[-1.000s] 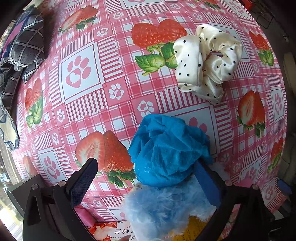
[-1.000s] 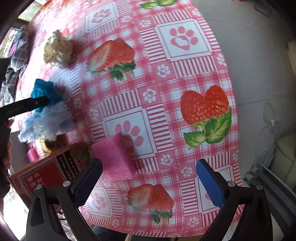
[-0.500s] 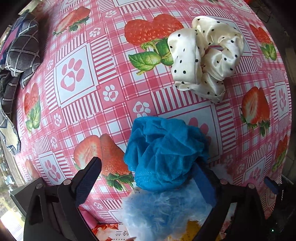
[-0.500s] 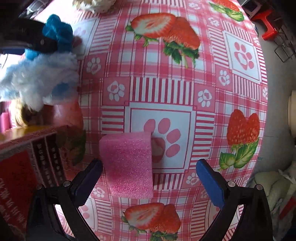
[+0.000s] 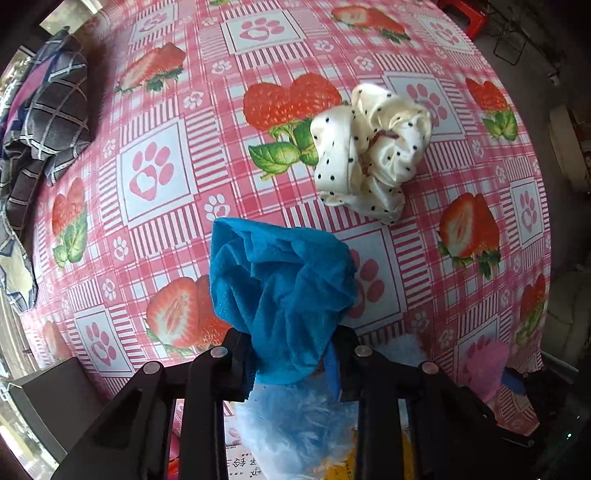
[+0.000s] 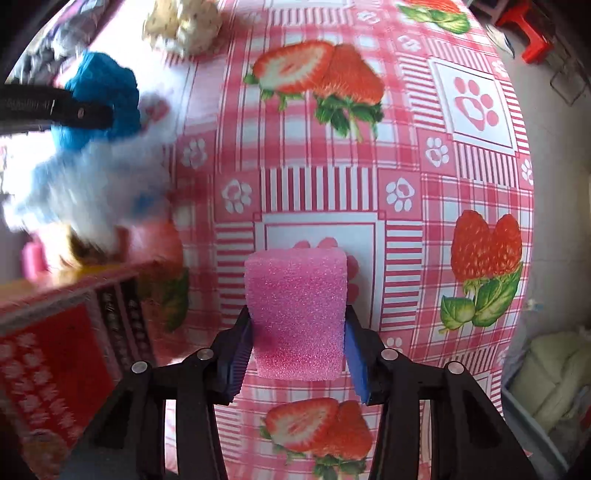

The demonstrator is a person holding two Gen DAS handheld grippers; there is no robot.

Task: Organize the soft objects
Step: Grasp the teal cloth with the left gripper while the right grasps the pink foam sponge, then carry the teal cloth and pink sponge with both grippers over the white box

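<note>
My left gripper [image 5: 291,362] is shut on a crumpled blue cloth [image 5: 280,295], which bulges up between its jaws. A fluffy light-blue plush [image 5: 295,432] lies just below it. A cream polka-dot scrunchie [image 5: 373,151] lies on the strawberry tablecloth [image 5: 155,173] beyond. My right gripper [image 6: 297,350] is shut on a pink foam sponge [image 6: 297,310], squeezing its near end. The right wrist view also shows the blue cloth [image 6: 99,92] in the left gripper's finger [image 6: 55,109], the plush [image 6: 92,184] and the scrunchie [image 6: 184,26] at far left.
A red printed box [image 6: 62,350] stands at the left in the right wrist view. A dark plaid cloth [image 5: 44,122] lies at the table's far left edge. The table's right edge drops to the floor, with a red stool [image 6: 532,26] beyond.
Both grippers have closed: the left on the blue cloth, the right on the pink sponge after moving over it.
</note>
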